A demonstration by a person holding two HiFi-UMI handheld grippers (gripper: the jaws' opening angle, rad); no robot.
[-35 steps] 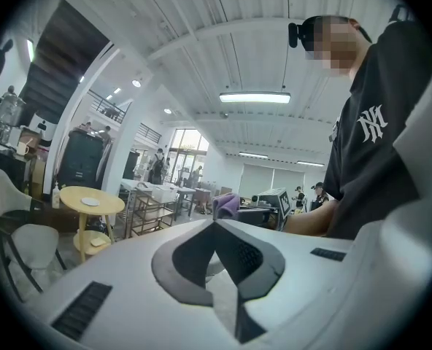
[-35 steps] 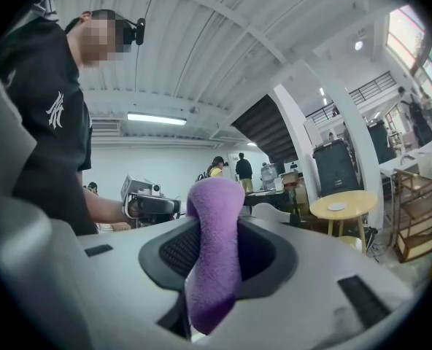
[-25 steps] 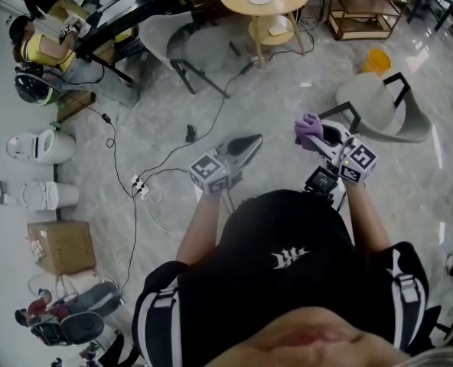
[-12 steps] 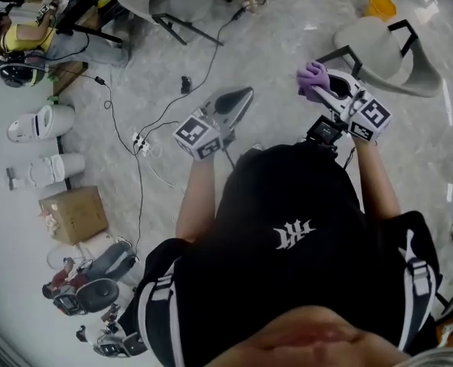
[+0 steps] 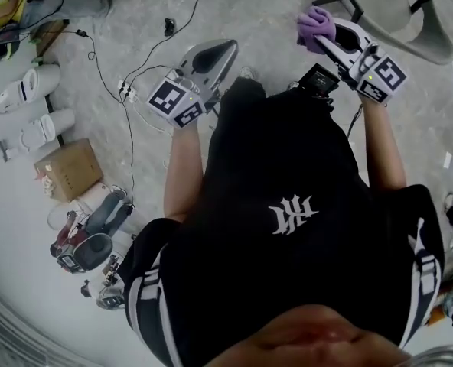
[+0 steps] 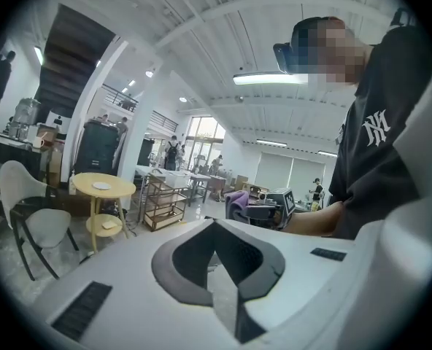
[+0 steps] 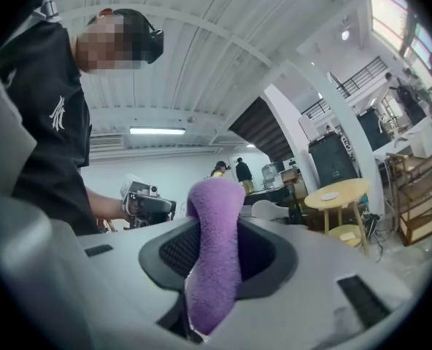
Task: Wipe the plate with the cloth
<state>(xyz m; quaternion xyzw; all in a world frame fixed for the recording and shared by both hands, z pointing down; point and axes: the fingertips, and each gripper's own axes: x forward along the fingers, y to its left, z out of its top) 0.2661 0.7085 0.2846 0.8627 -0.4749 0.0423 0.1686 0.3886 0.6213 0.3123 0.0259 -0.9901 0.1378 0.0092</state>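
Upper right, the right gripper (image 5: 321, 38) clamps the purple cloth (image 5: 316, 23); the left gripper (image 5: 223, 49) is shut, empty. A plate (image 6: 101, 186) sits well away on the yellow table (image 6: 125, 191) at left of the left gripper view. The cloth wants a firm hold until there.

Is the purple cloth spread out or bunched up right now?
Bunched up: the purple cloth is a narrow wad pinched by the right gripper.

count: 2 grippers, left gripper (image 5: 228, 47) and right gripper (image 5: 320, 38). 1 purple cloth (image 5: 316, 23). 1 round yellow table (image 6: 103, 188), 1 white plate (image 6: 101, 185). 1 wooden cart (image 6: 165, 199). 1 cardboard box (image 5: 66, 168). 1 power strip (image 5: 124, 90). 2 white moulded units (image 5: 24, 89) (image 5: 35, 132).
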